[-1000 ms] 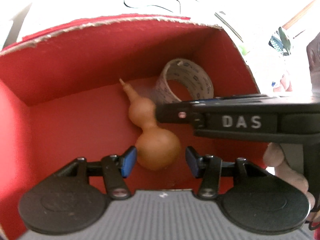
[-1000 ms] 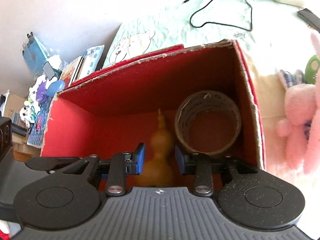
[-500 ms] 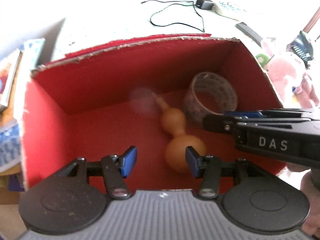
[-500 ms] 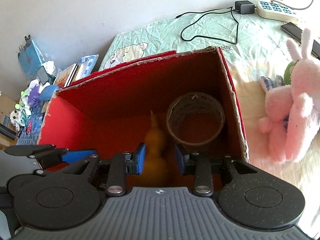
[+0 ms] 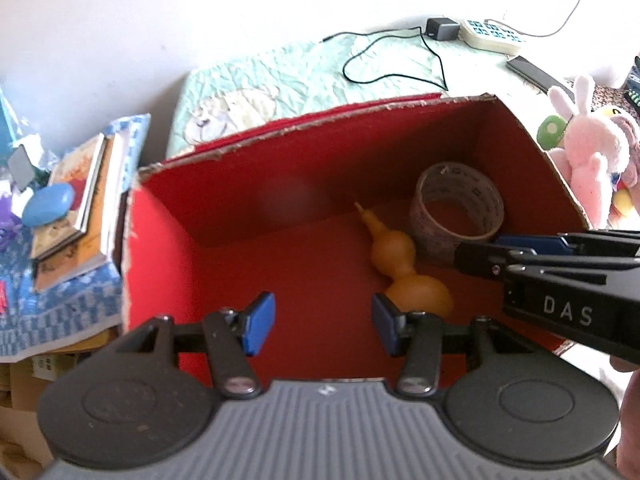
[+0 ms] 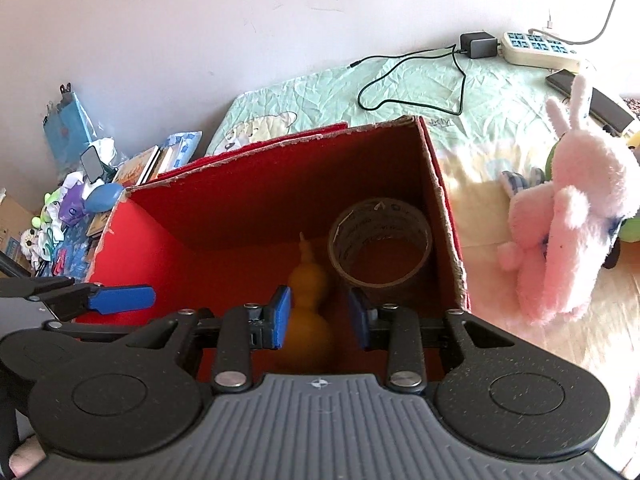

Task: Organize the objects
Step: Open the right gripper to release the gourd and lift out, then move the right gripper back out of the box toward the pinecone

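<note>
Since a second ago both grippers have drawn back and up from the red box, so more of the bed and the clutter around it now shows; the gourd and the roll of tape lie where they lay.

The gourd rests on the box floor, stem toward eleven o'clock in the left wrist view, with the tape roll just beside it at about two o'clock, near the box's right wall. The left gripper hangs above the box with its blue pads apart and nothing between them. The right gripper also stands parted; the gourd is seen through the gap, but blurred and lower down, and the pads do not press on it. In the left view the right gripper's arm crosses in from three o'clock and hides part of the tape roll.

Around the box: one pink plush rabbit at three o'clock on the bedsheet, one black cable running to one charger and one power strip at one o'clock, one dark phone beside them, and a stack of books with one blue oval thing at nine o'clock.
</note>
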`<move>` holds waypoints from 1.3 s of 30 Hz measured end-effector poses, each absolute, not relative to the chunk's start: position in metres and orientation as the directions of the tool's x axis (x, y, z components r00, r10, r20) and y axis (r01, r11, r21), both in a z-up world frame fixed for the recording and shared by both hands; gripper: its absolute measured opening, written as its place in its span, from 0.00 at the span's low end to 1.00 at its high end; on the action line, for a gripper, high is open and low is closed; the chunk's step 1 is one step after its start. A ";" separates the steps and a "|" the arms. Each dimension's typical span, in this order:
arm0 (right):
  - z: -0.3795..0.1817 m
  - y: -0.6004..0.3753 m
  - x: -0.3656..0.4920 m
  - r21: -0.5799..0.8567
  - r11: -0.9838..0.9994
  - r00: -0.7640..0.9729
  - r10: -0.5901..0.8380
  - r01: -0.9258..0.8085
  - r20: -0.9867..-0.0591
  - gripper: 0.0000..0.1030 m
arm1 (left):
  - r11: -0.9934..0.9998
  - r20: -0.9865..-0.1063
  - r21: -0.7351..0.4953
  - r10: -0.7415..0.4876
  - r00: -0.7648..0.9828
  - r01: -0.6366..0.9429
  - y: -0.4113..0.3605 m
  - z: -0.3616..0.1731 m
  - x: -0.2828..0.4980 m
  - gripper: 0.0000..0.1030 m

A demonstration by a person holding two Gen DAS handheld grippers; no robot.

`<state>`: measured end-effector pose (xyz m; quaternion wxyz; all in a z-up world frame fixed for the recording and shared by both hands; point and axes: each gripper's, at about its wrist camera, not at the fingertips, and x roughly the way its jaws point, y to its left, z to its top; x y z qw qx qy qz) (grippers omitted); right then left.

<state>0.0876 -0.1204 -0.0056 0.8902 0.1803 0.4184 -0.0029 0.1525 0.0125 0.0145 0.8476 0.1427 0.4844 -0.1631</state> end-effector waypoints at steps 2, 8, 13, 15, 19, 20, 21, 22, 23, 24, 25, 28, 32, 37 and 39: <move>-0.004 -0.121 0.085 0.318 0.935 0.653 0.145 0.154 -0.743 0.34 | 0.910 -0.863 0.095 -0.127 0.489 0.404 0.012 0.016 0.149 0.51; 0.003 -0.122 0.077 0.319 0.938 0.652 0.157 0.138 -0.742 0.35 | 0.923 -0.853 0.118 -0.095 0.513 0.366 0.016 0.026 0.137 0.51; 0.009 -0.119 0.069 0.312 0.944 0.663 0.167 0.105 -0.730 0.37 | 0.934 -0.842 0.140 -0.063 0.536 0.329 0.016 0.034 0.127 0.55; 0.012 -0.119 0.066 0.311 0.945 0.669 0.170 0.097 -0.724 0.38 | 0.937 -0.835 0.147 -0.053 0.548 0.316 0.016 0.038 0.122 0.56; 0.016 -0.120 0.059 0.313 0.946 0.680 0.177 0.081 -0.712 0.43 | 0.941 -0.815 0.178 -0.023 0.579 0.287 0.014 0.045 0.113 0.66; 0.017 -0.120 0.057 0.312 0.947 0.681 0.178 0.078 -0.710 0.43 | 0.943 -0.809 0.186 -0.012 0.587 0.277 0.013 0.046 0.110 0.68; 0.018 -0.120 0.056 0.310 0.948 0.683 0.179 0.073 -0.709 0.43 | 0.943 -0.806 0.194 -0.003 0.592 0.269 0.013 0.048 0.108 0.69; 0.019 -0.120 0.054 0.310 0.949 0.686 0.182 0.066 -0.705 0.43 | 0.944 -0.803 0.199 0.003 0.596 0.263 0.013 0.048 0.107 0.69; 0.020 -0.119 0.052 0.309 0.949 0.688 0.185 0.060 -0.702 0.43 | 0.945 -0.801 0.201 0.007 0.598 0.258 0.013 0.049 0.105 0.71; 0.021 -0.119 0.050 0.308 0.950 0.689 0.187 0.056 -0.700 0.43 | 0.947 -0.801 0.200 0.009 0.599 0.252 0.013 0.051 0.103 0.72; 0.022 -0.119 0.049 0.308 0.950 0.691 0.189 0.050 -0.697 0.43 | 0.949 -0.800 0.198 0.011 0.600 0.246 0.013 0.052 0.102 0.73; 0.025 -0.120 0.043 0.320 0.947 0.694 0.208 0.034 -0.689 0.43 | 0.952 -0.791 0.205 0.026 0.611 0.226 0.013 0.056 0.096 0.76; 0.028 -0.123 0.036 0.334 0.942 0.700 0.222 0.025 -0.679 0.43 | 0.955 -0.780 0.215 0.044 0.625 0.202 0.014 0.062 0.088 0.81; 0.031 -0.123 0.027 0.338 0.941 0.709 0.234 0.007 -0.666 0.45 | 0.960 -0.776 0.216 0.058 0.629 0.179 0.015 0.067 0.078 0.83; 0.032 -0.124 0.023 0.346 0.938 0.709 0.244 -0.001 -0.661 0.46 | 0.959 -0.773 0.222 0.065 0.632 0.173 0.014 0.068 0.073 0.84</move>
